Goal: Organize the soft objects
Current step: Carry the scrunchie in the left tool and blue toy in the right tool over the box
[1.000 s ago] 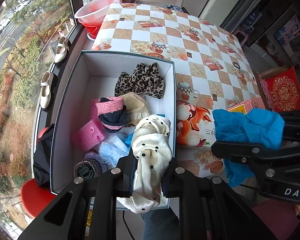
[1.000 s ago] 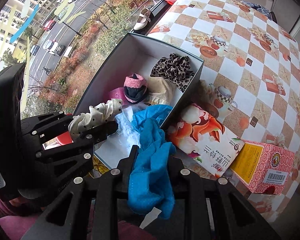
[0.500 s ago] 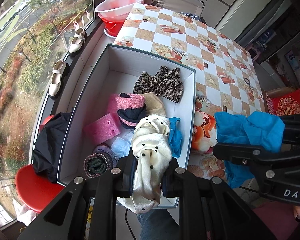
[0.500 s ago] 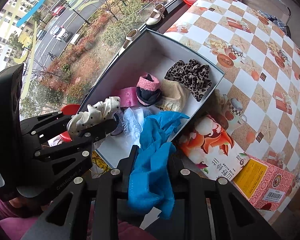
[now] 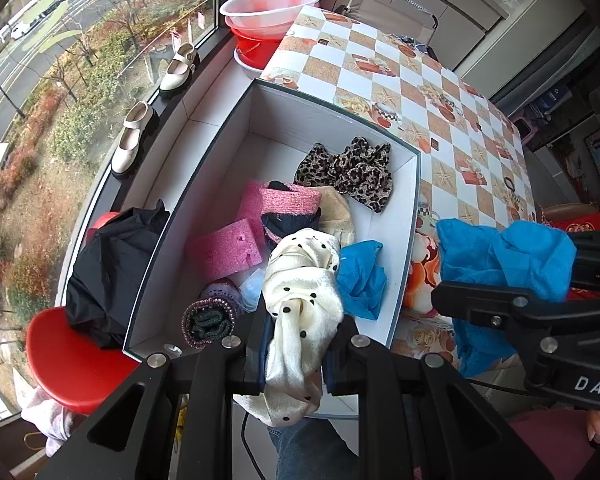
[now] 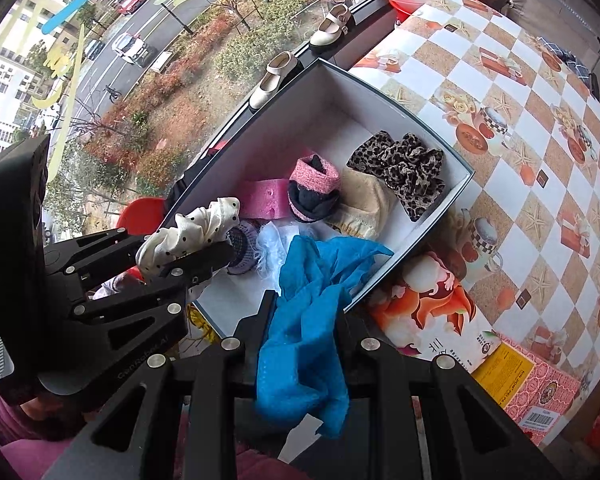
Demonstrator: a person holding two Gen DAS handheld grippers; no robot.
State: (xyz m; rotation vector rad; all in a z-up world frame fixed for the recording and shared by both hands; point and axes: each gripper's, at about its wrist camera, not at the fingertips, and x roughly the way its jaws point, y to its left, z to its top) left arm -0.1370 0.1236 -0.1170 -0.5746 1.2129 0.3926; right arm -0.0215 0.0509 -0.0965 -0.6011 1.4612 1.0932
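Left gripper (image 5: 300,332) clenched on a cream polka-dot cloth (image 5: 300,304), held above the near end of the white box (image 5: 328,116). Right gripper (image 6: 302,320) clamped on a blue cloth (image 6: 304,320), over the box's near right wall. In the box: leopard-print fabric (image 5: 350,172) at the far right, pink-cuffed sock (image 5: 292,212), beige cloth (image 6: 360,204), pink foam (image 5: 224,252), another blue piece (image 5: 360,276). Box sits on the checkered table (image 5: 420,80).

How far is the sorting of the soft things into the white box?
Done: the leopard-print scrunchie, pink foam piece and rolled socks already lie in the white cardboard box. In hand: left claw grips a cream polka-dot cloth, right claw a blue cloth. Left: dropping both in.
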